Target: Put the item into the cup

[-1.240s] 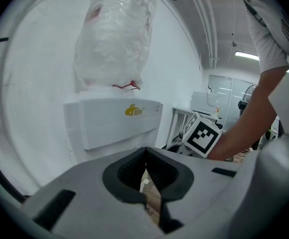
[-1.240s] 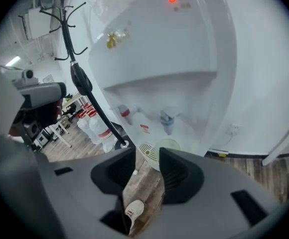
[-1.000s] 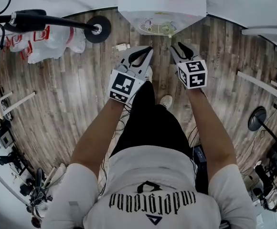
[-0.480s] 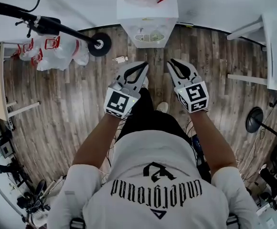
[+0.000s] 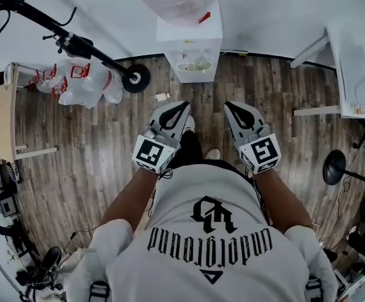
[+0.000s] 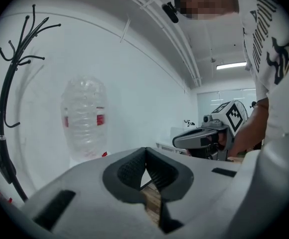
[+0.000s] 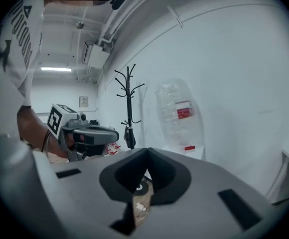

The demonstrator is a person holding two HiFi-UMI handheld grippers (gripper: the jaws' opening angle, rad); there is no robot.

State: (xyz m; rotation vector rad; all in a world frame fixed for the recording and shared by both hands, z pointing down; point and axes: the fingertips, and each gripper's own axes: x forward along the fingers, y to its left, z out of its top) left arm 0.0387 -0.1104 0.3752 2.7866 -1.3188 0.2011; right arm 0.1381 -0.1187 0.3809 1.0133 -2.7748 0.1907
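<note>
Left gripper (image 5: 185, 106) closed (tips touching), above floor (image 5: 88, 159)

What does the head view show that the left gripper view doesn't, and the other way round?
Only the head view: the wooden tabletop at left, the round-based stand at right, and a small white thing on the floor.
Only the left gripper view: the ceiling light.
Both: the coat rack, the water bottle, the left gripper, shut and empty, and the right gripper, whose jaws have just closed on nothing.
</note>
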